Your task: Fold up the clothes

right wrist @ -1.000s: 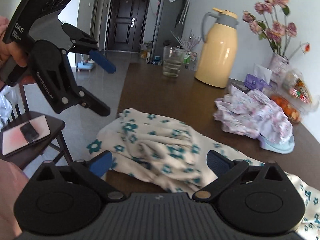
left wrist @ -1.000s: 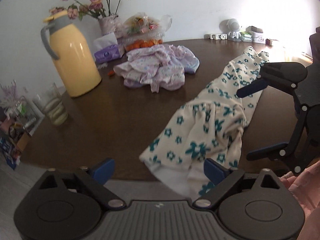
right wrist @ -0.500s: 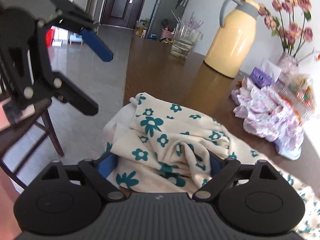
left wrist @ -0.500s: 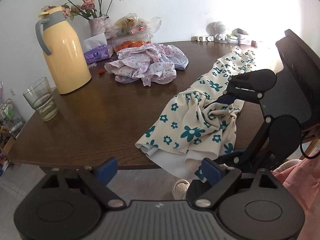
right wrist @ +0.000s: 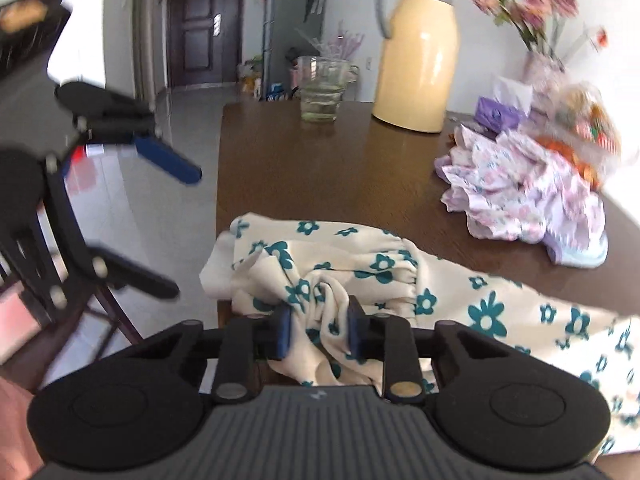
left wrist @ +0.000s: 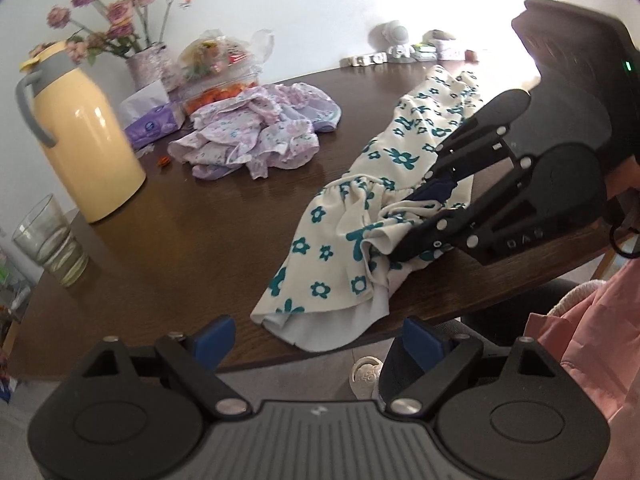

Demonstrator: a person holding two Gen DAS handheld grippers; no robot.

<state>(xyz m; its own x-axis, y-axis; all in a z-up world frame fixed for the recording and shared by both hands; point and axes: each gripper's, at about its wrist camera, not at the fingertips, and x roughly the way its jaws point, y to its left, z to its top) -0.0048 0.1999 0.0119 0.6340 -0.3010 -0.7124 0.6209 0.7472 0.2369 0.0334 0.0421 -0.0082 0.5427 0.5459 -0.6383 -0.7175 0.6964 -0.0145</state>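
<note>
A cream garment with teal flowers (left wrist: 360,216) lies stretched along the right side of the dark wooden table (left wrist: 200,216), its hem hanging over the near edge. My right gripper (right wrist: 320,330) is shut on a bunched fold of this garment (right wrist: 328,304) near the table edge; it also shows in the left wrist view (left wrist: 412,216). My left gripper (left wrist: 316,338) is open and empty, just off the near table edge below the hem. It shows in the right wrist view (right wrist: 176,224), off the table to the left.
A crumpled lilac floral garment (left wrist: 256,136) lies mid-table. A yellow thermos (left wrist: 80,140), a glass of water (left wrist: 52,244), a tissue pack (left wrist: 152,120), a flower vase (left wrist: 144,64) and a bag of snacks (left wrist: 216,64) stand along the far left side. Small items (left wrist: 400,44) line the back.
My right gripper has closed on a fold of the teal-flowered garment and bunched it. My left gripper has drawn back off the table edge and stays open.
</note>
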